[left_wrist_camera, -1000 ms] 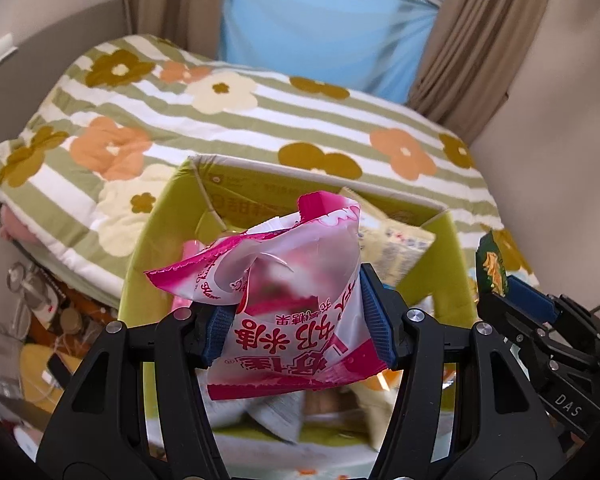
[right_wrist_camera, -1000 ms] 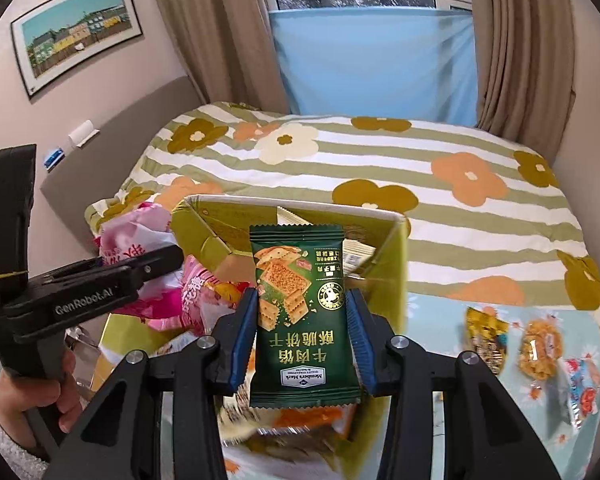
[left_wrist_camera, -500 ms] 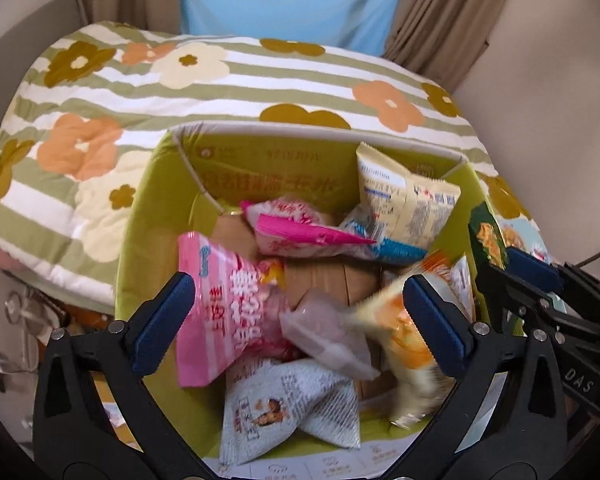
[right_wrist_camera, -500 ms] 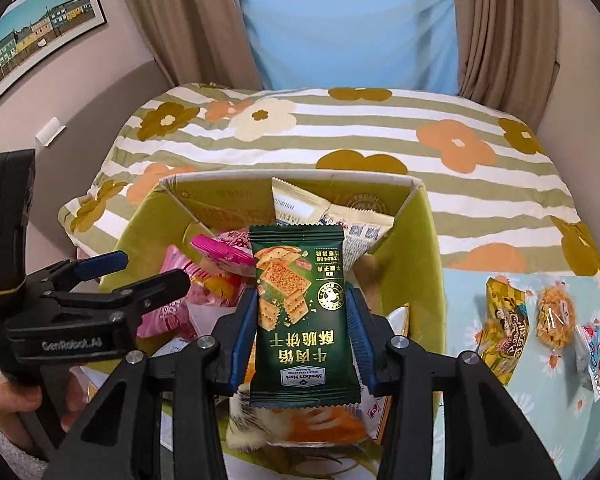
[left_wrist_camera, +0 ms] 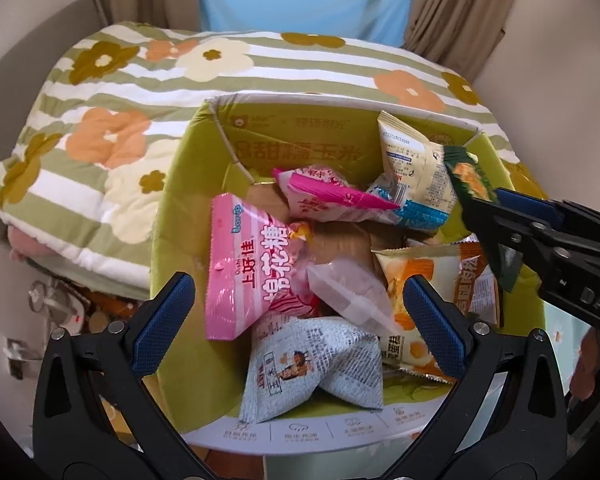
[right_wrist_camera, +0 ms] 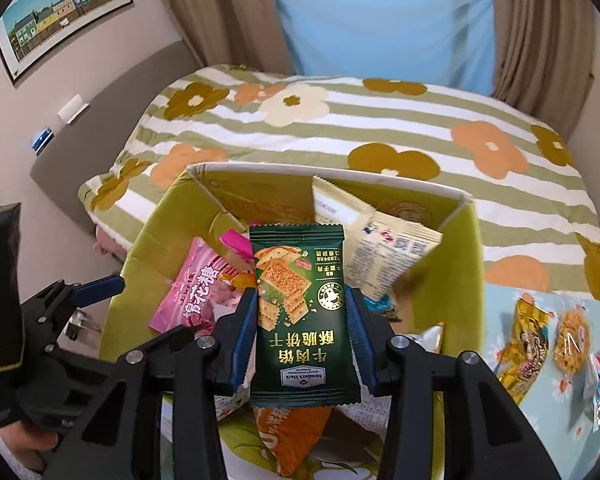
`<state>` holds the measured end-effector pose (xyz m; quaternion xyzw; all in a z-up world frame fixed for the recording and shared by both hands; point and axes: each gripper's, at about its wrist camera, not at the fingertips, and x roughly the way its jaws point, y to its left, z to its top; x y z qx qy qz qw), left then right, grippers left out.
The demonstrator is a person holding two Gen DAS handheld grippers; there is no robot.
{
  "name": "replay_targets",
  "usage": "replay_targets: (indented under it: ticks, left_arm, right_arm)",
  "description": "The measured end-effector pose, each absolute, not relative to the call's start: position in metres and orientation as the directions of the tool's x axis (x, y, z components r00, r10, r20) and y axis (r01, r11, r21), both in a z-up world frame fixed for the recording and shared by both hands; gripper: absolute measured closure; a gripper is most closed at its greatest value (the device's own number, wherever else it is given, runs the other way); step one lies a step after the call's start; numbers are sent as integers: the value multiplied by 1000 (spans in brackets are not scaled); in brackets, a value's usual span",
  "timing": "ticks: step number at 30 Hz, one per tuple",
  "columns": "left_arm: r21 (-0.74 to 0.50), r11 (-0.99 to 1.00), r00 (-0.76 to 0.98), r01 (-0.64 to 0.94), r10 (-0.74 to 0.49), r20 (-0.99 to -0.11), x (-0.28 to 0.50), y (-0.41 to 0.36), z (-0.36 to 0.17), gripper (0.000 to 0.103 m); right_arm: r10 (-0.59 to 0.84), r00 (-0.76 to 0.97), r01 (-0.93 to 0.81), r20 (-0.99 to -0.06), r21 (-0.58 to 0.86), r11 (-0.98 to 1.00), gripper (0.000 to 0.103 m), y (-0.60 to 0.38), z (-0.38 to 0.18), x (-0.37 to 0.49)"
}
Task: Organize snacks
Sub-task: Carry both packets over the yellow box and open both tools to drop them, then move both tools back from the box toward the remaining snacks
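Note:
A green cardboard box (left_wrist_camera: 172, 200) holds several snack packets, among them a pink candy bag (left_wrist_camera: 240, 272), a pink and white packet (left_wrist_camera: 324, 196) and a grey packet (left_wrist_camera: 312, 364). My left gripper (left_wrist_camera: 300, 316) is open and empty above the box's near side. My right gripper (right_wrist_camera: 302, 320) is shut on a dark green cracker packet (right_wrist_camera: 300, 312) and holds it upright over the box (right_wrist_camera: 464, 248). The right gripper and its packet (left_wrist_camera: 472, 184) also show at the right of the left wrist view.
A bed with a striped floral quilt (right_wrist_camera: 380, 120) lies behind the box. Three loose snack packets (right_wrist_camera: 528, 344) lie on a light blue floral cloth to the right of the box. Clutter sits on the floor at the left (left_wrist_camera: 52, 308).
My left gripper opened and let go of the pink and white packet, which now lies in the box. My right gripper has moved closer over the box, still holding the green packet.

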<state>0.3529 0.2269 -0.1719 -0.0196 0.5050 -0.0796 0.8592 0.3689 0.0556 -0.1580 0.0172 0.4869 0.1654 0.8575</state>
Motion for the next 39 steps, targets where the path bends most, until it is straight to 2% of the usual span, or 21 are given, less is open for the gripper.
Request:
replay_targets:
  ticks: [2,4,6,8,21,28,39]
  left_arm:
    - [-112,987,479,113,-153,-864,349,228,-171,0]
    - [-109,988,478,112,-149,-866,346,229,-171,0]
    - [-106,988,477,109,-146,-867,342,230,-170,0]
    - [-108,989,477,106,-146,-867,339,232,-170,0]
    - [-121,986,487,111,-160,-859,322,236,-159,0]
    - [-133,980,496,147,-189,-847,316,223,-151,0]
    - [-149,958,501,247,-258,-826,309,151,-134,0]
  right_arm:
    - [303,449,-274,-840,193,942,58,59,-162,373]
    - [321,444,-272,-837,216,938,43,58,-164,373]
    - [356,443,-279,-823,251,927,13,57,-164,371]
    - [371,453,-283,-811,263,922,7,57,-162,366]
    - [334,482,-252,-810,237,938,6,45,-152,339]
    - [266,499,-191,-824,195,962,6,25,-143,324]
    - [201,570,-75,-797,193,978,6,-52,-128,292]
